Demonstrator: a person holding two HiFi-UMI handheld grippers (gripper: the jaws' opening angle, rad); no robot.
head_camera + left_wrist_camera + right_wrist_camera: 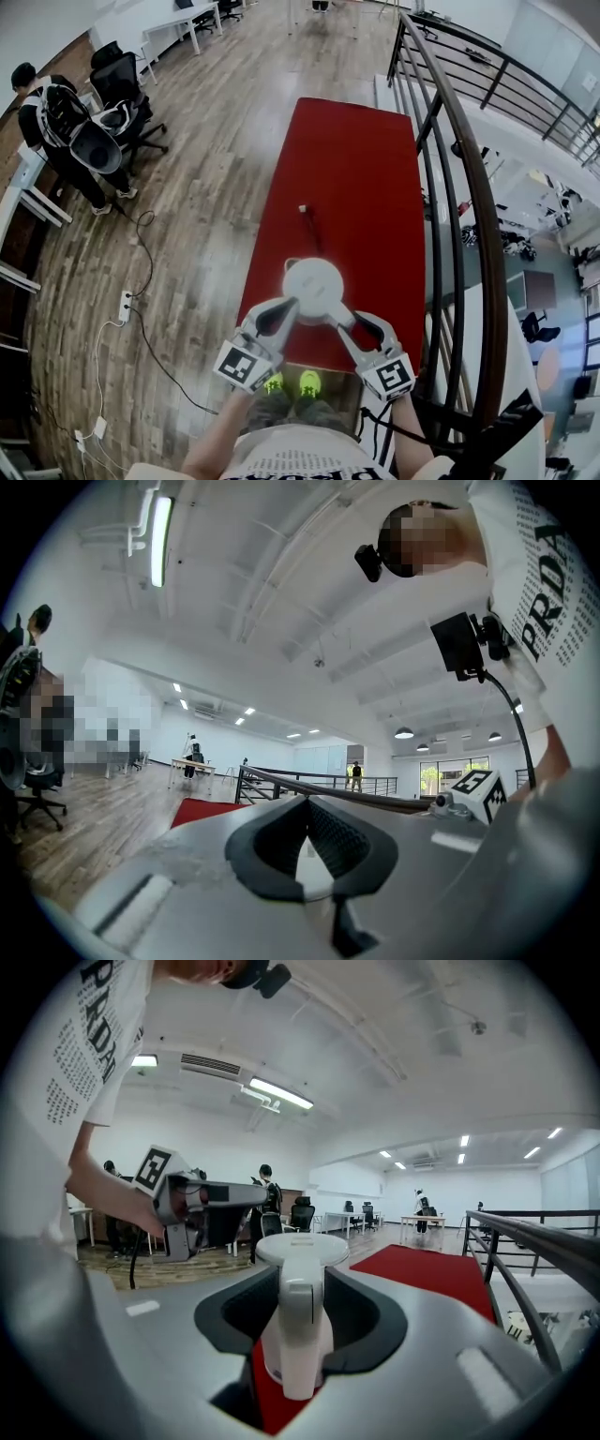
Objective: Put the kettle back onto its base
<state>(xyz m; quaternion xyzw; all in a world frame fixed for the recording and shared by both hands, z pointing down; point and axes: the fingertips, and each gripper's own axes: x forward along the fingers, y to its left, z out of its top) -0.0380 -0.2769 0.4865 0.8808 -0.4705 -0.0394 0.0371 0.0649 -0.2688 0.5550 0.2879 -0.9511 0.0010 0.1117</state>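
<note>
- The kettle (312,284) stands on the near end of the red table (347,159), right in front of the person and between the two grippers.
- From where I stand it looks like a hard, smooth plastic jug: stiff, a bit slick on the round body, and top-heavy if there is water in it, which I cannot see.
- The handle (298,1335) is the place to take it. It is a narrow upright bar that two jaws can close on squarely, while the rounded body would likely slide out of a pinch.
- The right gripper (342,317) has its jaws spread either side of that handle. The dark pads flank it but do not seem to press on it, so I judge it unheld.
- The left gripper (286,314) has its fingers drawn together at the tips, pinching nothing. Its nose sits at the edge of the lid (314,277), and I cannot tell whether it touches.
- Only the head view shows the whole layout from above: the round lid, both grippers meeting at it, a dark cord (309,230) lying farther along the table, and the railing (459,169) beside it. The base I cannot pick out there.
- Only the right gripper view shows the handle, the kettle's height and the red surface under its foot. It shows no base plainly either.
- The left gripper view points mostly at the ceiling and shows its own jaws and the other gripper's marker cube (476,794).
</note>
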